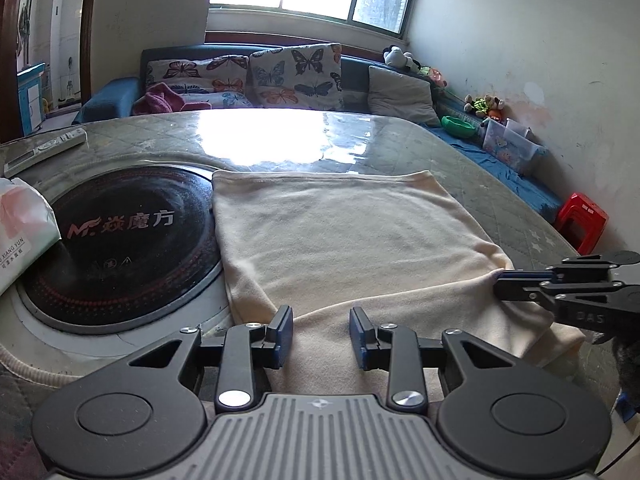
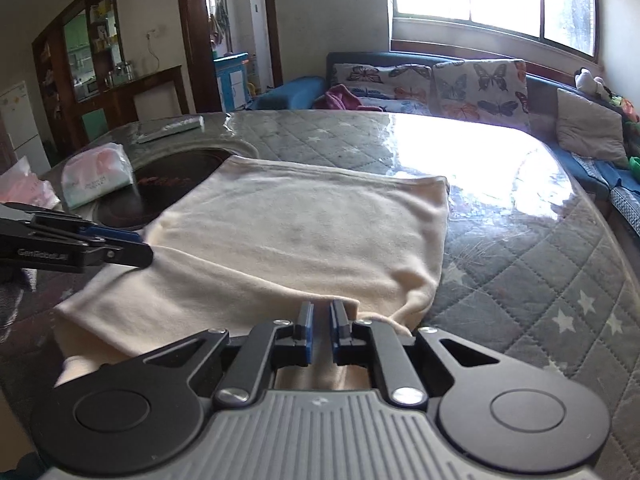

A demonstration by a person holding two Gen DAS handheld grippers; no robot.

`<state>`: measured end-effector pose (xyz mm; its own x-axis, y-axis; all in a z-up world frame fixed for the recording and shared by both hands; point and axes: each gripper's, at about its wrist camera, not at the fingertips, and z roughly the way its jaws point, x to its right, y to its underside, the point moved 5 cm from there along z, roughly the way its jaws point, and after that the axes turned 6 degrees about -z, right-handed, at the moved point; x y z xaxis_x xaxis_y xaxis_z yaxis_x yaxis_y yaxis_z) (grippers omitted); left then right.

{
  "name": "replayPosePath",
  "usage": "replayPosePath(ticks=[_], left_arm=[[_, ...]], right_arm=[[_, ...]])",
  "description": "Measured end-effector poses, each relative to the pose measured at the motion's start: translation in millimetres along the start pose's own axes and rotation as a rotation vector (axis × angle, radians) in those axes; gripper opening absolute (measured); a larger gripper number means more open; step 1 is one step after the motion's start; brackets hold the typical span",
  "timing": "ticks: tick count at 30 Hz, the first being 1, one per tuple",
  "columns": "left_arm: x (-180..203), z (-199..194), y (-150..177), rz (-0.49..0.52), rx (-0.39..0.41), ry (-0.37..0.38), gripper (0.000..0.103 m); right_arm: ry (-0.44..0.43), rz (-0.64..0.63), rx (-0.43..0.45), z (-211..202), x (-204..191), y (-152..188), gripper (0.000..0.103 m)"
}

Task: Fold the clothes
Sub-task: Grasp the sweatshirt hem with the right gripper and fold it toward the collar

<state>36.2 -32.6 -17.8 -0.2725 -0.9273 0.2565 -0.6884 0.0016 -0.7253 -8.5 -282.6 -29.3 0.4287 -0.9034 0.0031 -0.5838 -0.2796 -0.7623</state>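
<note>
A cream garment (image 1: 340, 240) lies folded flat on the quilted table, its near part doubled over; it also shows in the right wrist view (image 2: 304, 232). My left gripper (image 1: 321, 328) is open, its blue pads apart just above the garment's near fold. My right gripper (image 2: 320, 322) has its pads close together with a narrow gap, at the garment's near right edge; cloth lies under and behind the pads. In the left wrist view the right gripper (image 1: 500, 280) touches the fold's right corner. In the right wrist view the left gripper (image 2: 140, 246) sits at the garment's left edge.
A round black induction hob (image 1: 120, 248) is set in the table left of the garment. A tissue pack (image 1: 20, 228) rests on it, and a remote (image 1: 60, 142) lies farther back. A sofa with butterfly cushions (image 1: 296, 76) stands behind. A red stool (image 1: 582, 220) is at the right.
</note>
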Motion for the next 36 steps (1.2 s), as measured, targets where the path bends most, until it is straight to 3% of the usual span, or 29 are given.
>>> replayPosePath(ticks=[6,13,18,24,29,36], left_arm=[[21,-21,9,0.078,0.006,0.051,0.033],[32,-26,33,0.138,-0.026,0.055,0.033],[35,-24,42,0.173,-0.042,0.036,0.034],[37,-32,38,0.185,-0.031,0.045,0.035],[36,-43,39,0.235,-0.037,0.051,0.036],[41,-69,59,0.451,-0.055,0.074,0.037]], right_arm=[[-0.072,-0.047,-0.028,-23,-12,12,0.009],[-0.076,-0.063,-0.031,-30,-19,24,0.010],[-0.083,-0.066,-0.052,-23,-23,26,0.010],[-0.107,-0.069,-0.010,-25,-30,14,0.011],[-0.122,-0.086,-0.048,-12,-35,21,0.012],[-0.118,-0.104,-0.041,-32,-28,17,0.018]])
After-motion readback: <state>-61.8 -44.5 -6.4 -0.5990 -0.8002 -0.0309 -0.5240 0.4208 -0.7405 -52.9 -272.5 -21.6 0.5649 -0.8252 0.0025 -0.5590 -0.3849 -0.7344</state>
